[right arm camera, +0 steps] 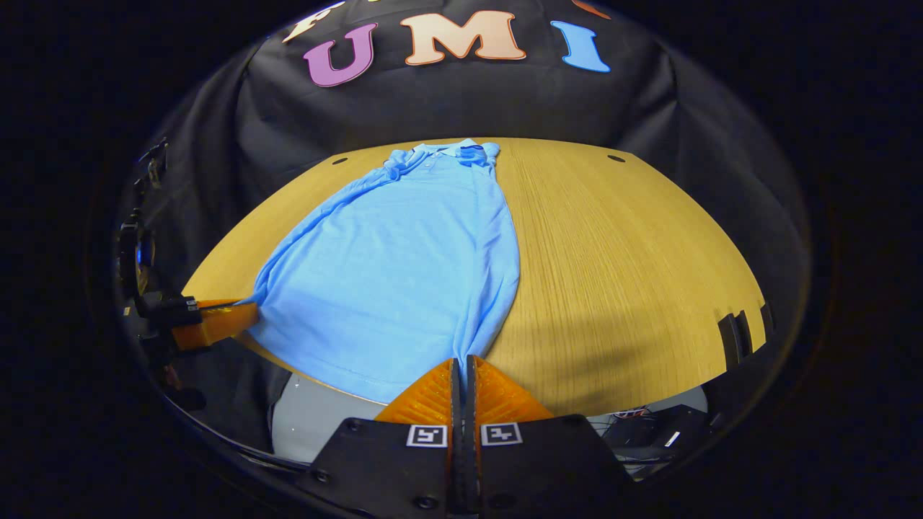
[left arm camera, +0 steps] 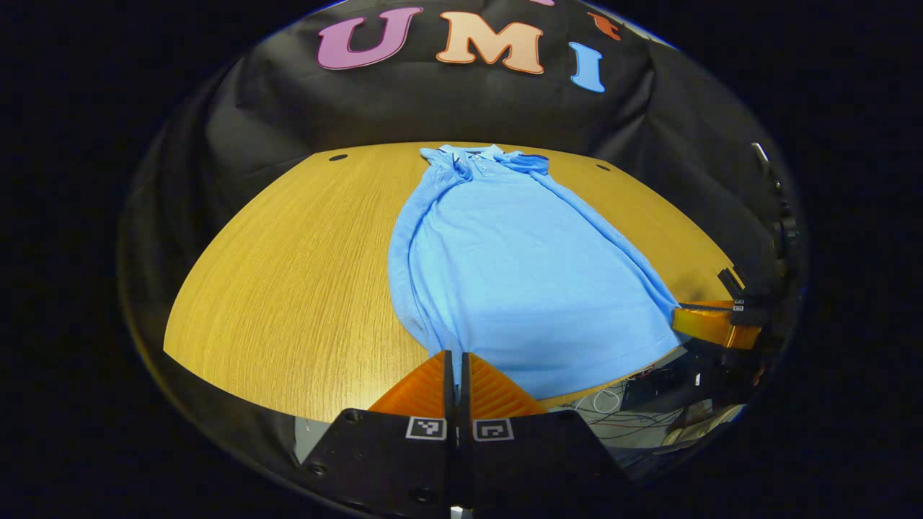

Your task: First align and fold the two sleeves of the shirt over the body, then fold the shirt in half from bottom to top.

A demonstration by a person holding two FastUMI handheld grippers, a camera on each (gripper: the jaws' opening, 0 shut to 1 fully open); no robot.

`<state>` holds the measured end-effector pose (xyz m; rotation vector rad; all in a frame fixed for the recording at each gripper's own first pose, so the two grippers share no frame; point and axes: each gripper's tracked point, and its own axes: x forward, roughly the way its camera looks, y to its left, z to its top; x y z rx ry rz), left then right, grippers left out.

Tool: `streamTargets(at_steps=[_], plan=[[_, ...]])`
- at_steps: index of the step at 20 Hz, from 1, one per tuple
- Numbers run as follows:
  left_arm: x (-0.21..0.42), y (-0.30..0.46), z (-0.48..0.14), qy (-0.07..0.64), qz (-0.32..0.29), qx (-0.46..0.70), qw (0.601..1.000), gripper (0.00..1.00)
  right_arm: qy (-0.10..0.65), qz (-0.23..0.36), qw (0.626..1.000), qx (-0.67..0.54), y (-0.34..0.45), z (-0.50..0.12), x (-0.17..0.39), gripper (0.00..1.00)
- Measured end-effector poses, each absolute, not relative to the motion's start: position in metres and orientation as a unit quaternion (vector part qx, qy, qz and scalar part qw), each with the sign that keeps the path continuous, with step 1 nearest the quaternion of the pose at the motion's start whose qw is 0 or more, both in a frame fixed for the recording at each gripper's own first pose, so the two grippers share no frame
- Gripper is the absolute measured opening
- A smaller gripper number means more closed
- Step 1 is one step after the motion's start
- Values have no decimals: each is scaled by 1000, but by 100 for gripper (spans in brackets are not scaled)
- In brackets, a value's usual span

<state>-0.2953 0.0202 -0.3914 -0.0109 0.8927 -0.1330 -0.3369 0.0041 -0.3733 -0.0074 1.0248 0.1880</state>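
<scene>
A light blue polo shirt [left arm camera: 519, 274] lies flat on the wooden table [left arm camera: 288, 274], collar at the far end, hem at the near edge. Both long sides are folded in over the body. In the left gripper view my left gripper [left arm camera: 456, 360] is shut on the hem's near left corner, and my right gripper [left arm camera: 681, 317] pinches the hem's right corner. The right gripper view shows the shirt [right arm camera: 396, 274] with my right gripper [right arm camera: 461, 364] shut on its near right corner. My left gripper [right arm camera: 252, 313] holds the other corner, the cloth drawn taut toward it.
Bare tabletop [right arm camera: 620, 259] stretches on both sides of the shirt. Small dark holes [left arm camera: 337, 156] mark the table's far corners. Cables and gear [left arm camera: 620, 404] lie on the floor below the near edge. Dark slotted brackets [right arm camera: 739, 328] stand at the table's right edge.
</scene>
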Motion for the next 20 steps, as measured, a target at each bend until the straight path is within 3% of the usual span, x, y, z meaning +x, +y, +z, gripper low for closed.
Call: streamTargets(at_steps=[13,20], plan=[[-165,21,-291,346,-72,-38,935,1,370,104,923,30,19,-280,-177,3],[-55,24,-275,320,-58,-37,945,0,346,113,930,50,23,-277,-66,3]])
